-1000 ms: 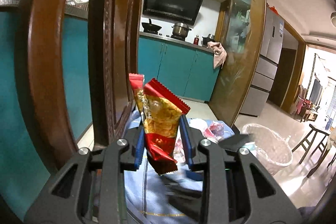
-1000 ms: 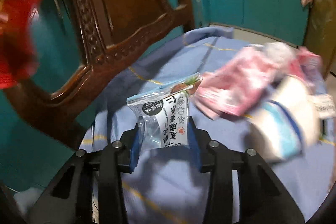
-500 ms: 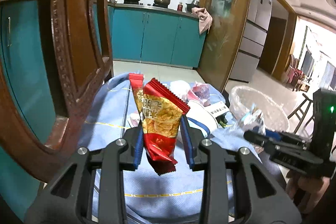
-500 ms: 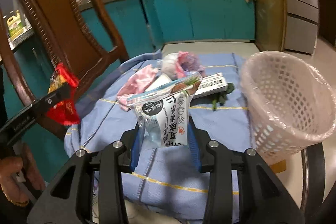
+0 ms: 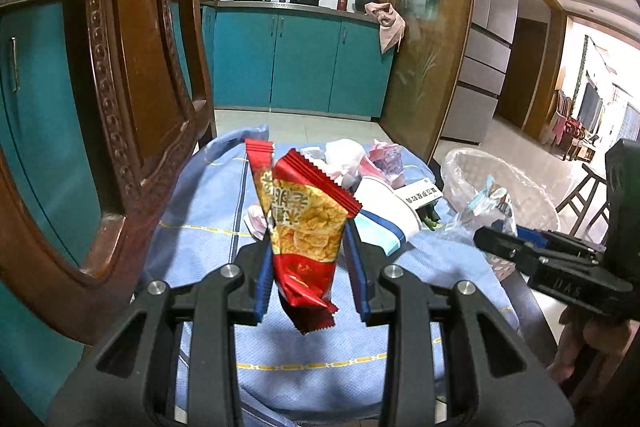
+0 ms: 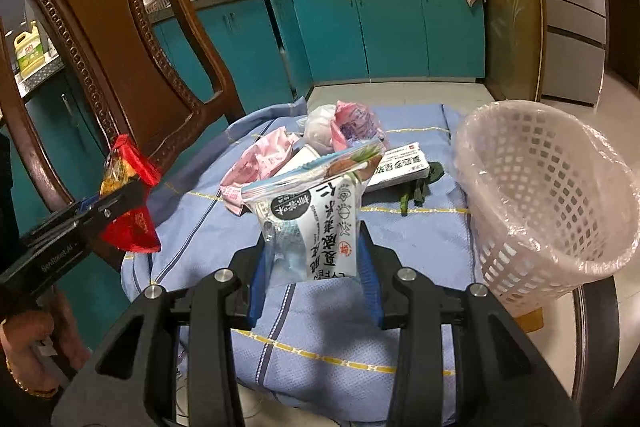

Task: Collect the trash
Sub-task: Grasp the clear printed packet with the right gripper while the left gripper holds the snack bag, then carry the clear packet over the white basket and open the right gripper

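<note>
We see the left gripper (image 5: 308, 263) pinching a red snack wrapper (image 5: 306, 227); the wrapper stands up tall, its long side running up and down, top tipped a little left; the right gripper (image 6: 312, 267) squeezes a clear white packet (image 6: 316, 219), also standing up, over the blue cloth (image 6: 420, 239); the pink basket (image 6: 560, 227) sits to the right with a plastic bag lining it; we cannot see trash inside.

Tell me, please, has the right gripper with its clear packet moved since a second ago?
Yes. The right gripper with the clear packet swung away from the wooden chair toward the basket, which now shows in its view.
</note>
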Action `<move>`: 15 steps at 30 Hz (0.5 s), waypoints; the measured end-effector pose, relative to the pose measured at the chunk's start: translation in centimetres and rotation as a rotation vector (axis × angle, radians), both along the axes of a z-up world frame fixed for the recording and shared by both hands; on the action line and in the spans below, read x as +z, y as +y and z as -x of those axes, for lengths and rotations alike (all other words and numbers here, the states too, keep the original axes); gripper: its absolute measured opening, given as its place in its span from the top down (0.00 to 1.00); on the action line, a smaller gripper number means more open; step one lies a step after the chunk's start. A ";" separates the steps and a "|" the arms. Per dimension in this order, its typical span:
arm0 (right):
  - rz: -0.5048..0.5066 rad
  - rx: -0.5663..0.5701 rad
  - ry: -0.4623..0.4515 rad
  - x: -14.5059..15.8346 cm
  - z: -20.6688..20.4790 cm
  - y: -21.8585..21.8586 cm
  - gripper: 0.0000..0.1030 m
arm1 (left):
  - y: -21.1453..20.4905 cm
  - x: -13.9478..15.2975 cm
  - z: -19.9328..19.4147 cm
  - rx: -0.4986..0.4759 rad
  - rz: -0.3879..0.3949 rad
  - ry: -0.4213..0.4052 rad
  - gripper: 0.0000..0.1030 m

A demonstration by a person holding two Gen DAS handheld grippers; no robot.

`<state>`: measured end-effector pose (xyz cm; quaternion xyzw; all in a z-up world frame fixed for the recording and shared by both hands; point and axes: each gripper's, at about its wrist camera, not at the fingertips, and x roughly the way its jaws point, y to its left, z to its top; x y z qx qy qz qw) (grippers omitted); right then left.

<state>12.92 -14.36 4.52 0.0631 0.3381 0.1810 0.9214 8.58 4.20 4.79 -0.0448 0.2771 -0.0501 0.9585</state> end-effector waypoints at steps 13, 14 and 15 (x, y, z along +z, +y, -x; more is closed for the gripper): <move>0.018 0.011 0.013 -0.4 -0.1 0.5 0.61 | -0.1 0.0 0.1 0.000 -0.005 0.007 0.68; 0.019 0.012 0.014 -0.4 -0.1 0.5 0.61 | -0.1 0.0 0.1 0.002 -0.003 0.008 0.68; 0.020 0.013 0.014 -0.5 -0.1 0.5 0.61 | -0.1 0.0 0.1 0.002 -0.002 0.009 0.68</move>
